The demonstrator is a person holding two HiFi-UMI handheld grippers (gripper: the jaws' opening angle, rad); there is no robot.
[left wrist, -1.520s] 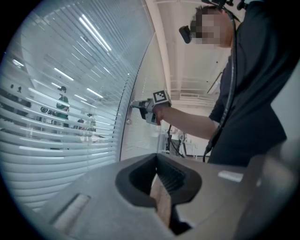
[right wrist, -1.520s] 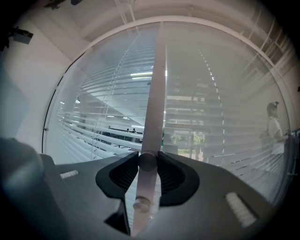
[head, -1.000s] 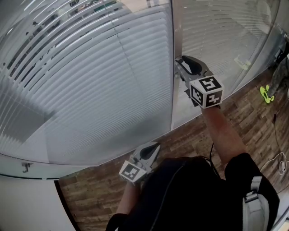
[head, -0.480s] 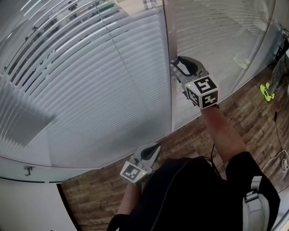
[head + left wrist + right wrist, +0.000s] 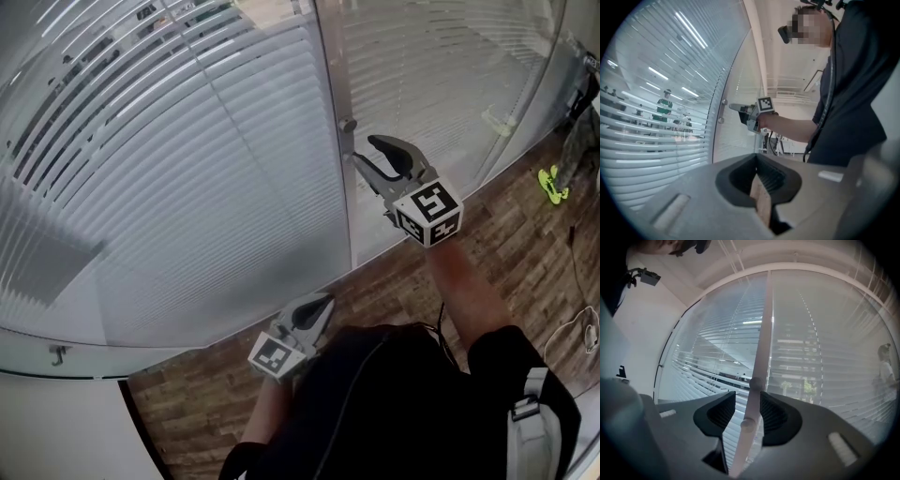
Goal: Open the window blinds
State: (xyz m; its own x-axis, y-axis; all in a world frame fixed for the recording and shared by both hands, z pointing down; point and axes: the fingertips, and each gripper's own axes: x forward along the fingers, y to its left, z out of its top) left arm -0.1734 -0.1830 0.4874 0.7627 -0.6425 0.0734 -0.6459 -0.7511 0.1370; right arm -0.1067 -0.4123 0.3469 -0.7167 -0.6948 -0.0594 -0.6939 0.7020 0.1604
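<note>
the window blinds (image 5: 187, 187) fill the upper left and centre of the head view, white horizontal slats behind a glass wall. towards the upper left corner the slats show dark gaps with a lit room beyond; lower down they lie flat and look closed. a second panel of blinds (image 5: 422, 66) fills the upper right. a pale vertical frame post (image 5: 336, 206) runs down between the two panels, and a small round knob (image 5: 347, 125) sits on it above the frame's centre.

the right gripper (image 5: 365, 150) is right of centre, reaching in from a bare forearm, its tips just below and right of that knob, not touching it. its jaws are spread and have just been opening. in the right gripper view the post (image 5: 761, 343) and two knobs, an upper knob (image 5: 755, 383) and a lower knob (image 5: 747, 423), line up in the gap between the jaws, but the pads pinch nothing.

the left gripper (image 5: 324, 304) is low in the frame, left of centre, well apart from the post, over a brown wood-plank floor (image 5: 187, 412). its jaws are pressed together at the tips with nothing held.

in the left gripper view, a person in a green top (image 5: 663, 107) stands beyond the slats at the left. a bright yellow-green object (image 5: 553, 185) lies on the floor at the head view's right edge.
</note>
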